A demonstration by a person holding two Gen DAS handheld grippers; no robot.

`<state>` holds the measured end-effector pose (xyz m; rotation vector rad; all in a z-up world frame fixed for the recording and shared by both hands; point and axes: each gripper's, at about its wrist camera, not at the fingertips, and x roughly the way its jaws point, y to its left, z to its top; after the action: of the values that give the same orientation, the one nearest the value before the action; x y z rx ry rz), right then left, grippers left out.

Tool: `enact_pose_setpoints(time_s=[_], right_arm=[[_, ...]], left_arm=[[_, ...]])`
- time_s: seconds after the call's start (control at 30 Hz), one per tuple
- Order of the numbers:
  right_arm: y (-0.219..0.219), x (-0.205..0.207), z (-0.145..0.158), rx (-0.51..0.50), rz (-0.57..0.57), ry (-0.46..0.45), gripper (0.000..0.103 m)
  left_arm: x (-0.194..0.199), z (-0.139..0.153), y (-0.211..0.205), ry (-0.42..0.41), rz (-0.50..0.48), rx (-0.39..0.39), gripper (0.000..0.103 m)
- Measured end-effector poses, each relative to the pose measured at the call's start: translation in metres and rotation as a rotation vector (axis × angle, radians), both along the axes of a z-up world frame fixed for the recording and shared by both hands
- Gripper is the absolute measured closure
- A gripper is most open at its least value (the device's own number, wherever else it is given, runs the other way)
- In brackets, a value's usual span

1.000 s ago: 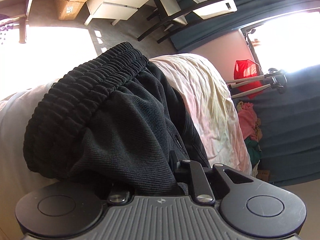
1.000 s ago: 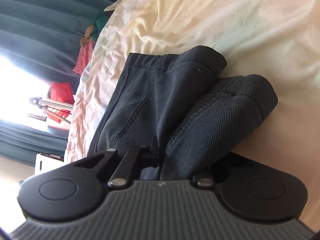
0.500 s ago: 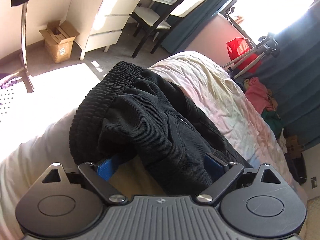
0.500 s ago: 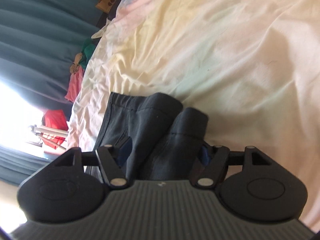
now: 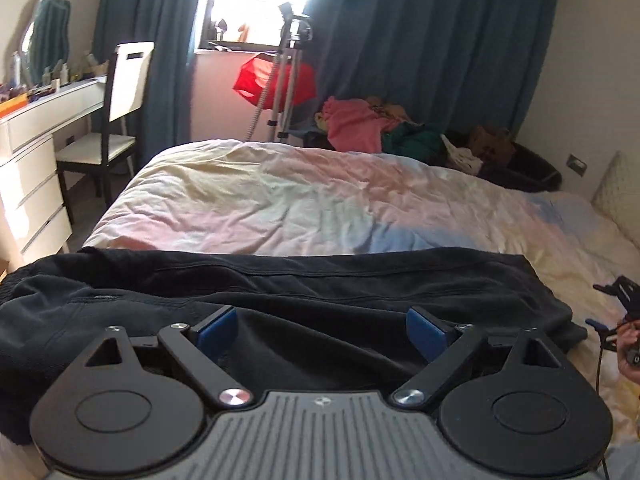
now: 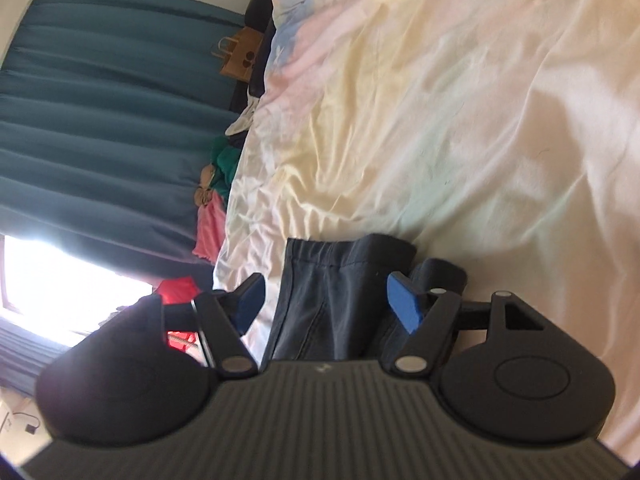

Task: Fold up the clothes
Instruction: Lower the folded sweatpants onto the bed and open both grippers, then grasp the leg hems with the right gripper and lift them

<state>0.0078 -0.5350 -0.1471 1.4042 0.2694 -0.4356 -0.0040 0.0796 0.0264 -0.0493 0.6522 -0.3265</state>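
In the left wrist view, the left gripper (image 5: 322, 328) has its blue fingers (image 5: 218, 328) spread wide and holding nothing, low in the frame over the black trousers (image 5: 280, 284) lying across the bed (image 5: 320, 204). In the right wrist view, the right gripper (image 6: 326, 306) is likewise wide apart and empty, the trousers' hem end (image 6: 340, 280) lying between its fingers at lower centre.

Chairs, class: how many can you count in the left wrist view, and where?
1. The chair stands at the left, pushed up to the white desk, beside the bed. Others may be hidden outside the view.
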Motion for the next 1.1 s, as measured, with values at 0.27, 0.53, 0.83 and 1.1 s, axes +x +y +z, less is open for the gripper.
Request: enact_pose_setpoints(time_s=[0.27, 0.53, 0.83, 1.1], right_arm=[[0.011, 0.019, -0.012, 0.077, 0.098, -0.006, 0.033], [0.012, 0.042, -0.029, 0.065, 0.133, 0.051, 0.033], [0.015, 0.065, -0.030, -0.037, 0.142, 0.094, 0.039], [0.023, 0.070, -0.015, -0.166, 0.144, 0.126, 0.095]], left_arm=[[0.061, -0.075, -0.153, 0.007, -0.313, 0.113, 0.014], [0.096, -0.147, -0.190, 0.003, -0.407, 0.236, 0.024], [0.083, -0.162, -0.189, -0.033, -0.465, 0.304, 0.020], [0.078, -0.162, -0.190, -0.067, -0.485, 0.286, 0.022]])
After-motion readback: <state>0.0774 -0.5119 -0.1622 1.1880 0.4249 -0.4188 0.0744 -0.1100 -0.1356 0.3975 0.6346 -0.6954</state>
